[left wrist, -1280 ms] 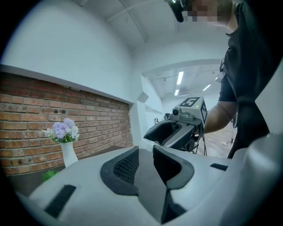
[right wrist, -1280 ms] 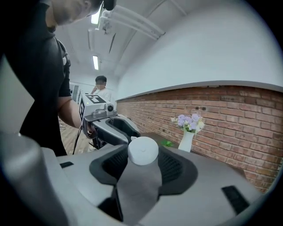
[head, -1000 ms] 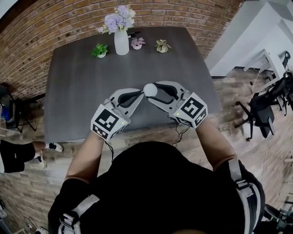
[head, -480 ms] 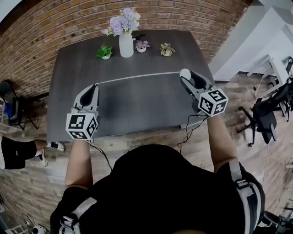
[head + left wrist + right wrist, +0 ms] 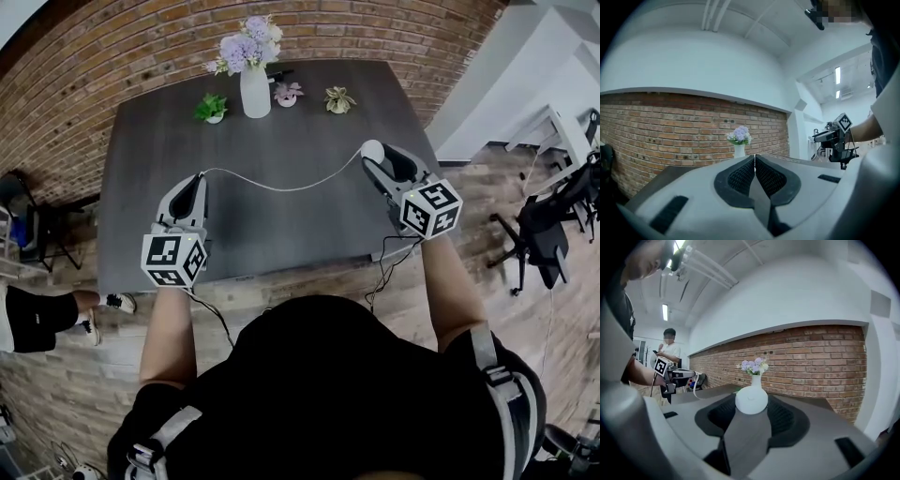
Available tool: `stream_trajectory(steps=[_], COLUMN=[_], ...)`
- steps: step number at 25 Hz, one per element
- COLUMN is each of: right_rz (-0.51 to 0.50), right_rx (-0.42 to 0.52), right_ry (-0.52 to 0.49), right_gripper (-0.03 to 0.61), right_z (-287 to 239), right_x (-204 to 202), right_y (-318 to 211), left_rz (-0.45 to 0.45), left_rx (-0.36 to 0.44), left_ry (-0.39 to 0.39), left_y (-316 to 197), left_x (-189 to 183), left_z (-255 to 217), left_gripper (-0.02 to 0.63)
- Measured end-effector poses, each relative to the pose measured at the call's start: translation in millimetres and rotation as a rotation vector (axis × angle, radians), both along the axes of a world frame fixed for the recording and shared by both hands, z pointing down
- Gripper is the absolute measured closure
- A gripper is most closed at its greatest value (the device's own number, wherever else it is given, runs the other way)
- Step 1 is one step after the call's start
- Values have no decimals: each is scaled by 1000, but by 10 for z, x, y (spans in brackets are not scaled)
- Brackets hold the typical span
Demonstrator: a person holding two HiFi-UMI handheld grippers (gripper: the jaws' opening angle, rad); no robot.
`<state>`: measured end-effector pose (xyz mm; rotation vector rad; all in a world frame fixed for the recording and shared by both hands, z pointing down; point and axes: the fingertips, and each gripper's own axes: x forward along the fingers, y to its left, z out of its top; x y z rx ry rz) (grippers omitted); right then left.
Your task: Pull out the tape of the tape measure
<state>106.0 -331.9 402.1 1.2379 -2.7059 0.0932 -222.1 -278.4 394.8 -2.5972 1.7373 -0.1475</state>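
Over the table (image 5: pixel 281 234), at about 1 o'clock from me, my right gripper (image 5: pixel 377 159) has its jaws spread wide around the tape measure (image 5: pixel 751 400). It is a round white case, and a pad presses on each side of it. At about 11 o'clock my left gripper (image 5: pixel 197 178) is clamped almost flat, jaws together on the end of the tape (image 5: pixel 281 189). In the left gripper view only a thin pale edge shows between the pads. The tape runs from the case at 1 o'clock across to the left jaws at 11, hanging in a shallow slack curve. Whether its low point touches the dark tabletop I cannot tell. My two grippers are well apart. A vase (image 5: pixel 254 89) of flowers stands at 12 o'clock near the far edge.
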Motion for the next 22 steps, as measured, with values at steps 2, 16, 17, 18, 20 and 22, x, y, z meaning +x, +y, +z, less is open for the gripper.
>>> stream_trajectory(steps=[2, 16, 17, 18, 20, 22], right_rz=[12, 89, 100, 110, 121, 118], right_rx=[-7, -176, -203, -230, -280, -319], right_ry=[6, 85, 98, 108, 131, 168], right_gripper=[368, 367, 367, 368, 367, 367], right_z=[30, 822, 958, 1093, 1335, 1536], right_x=[59, 172, 172, 173, 165, 135], right_y=[4, -173, -195, -214, -247, -270], left_rz=[-5, -3, -8, -12, -19, -23], left_rx=[-10, -169, -197, -227, -281, -318], left_ry=[1, -49, -58, -63, -61, -52], left_y=[-19, -170, -175, -181, -205, -241], left_x=[-7, 73, 73, 70, 63, 61], left_z=[31, 655, 780, 906, 1126, 1282], left_gripper=[600, 598, 598, 598, 598, 598])
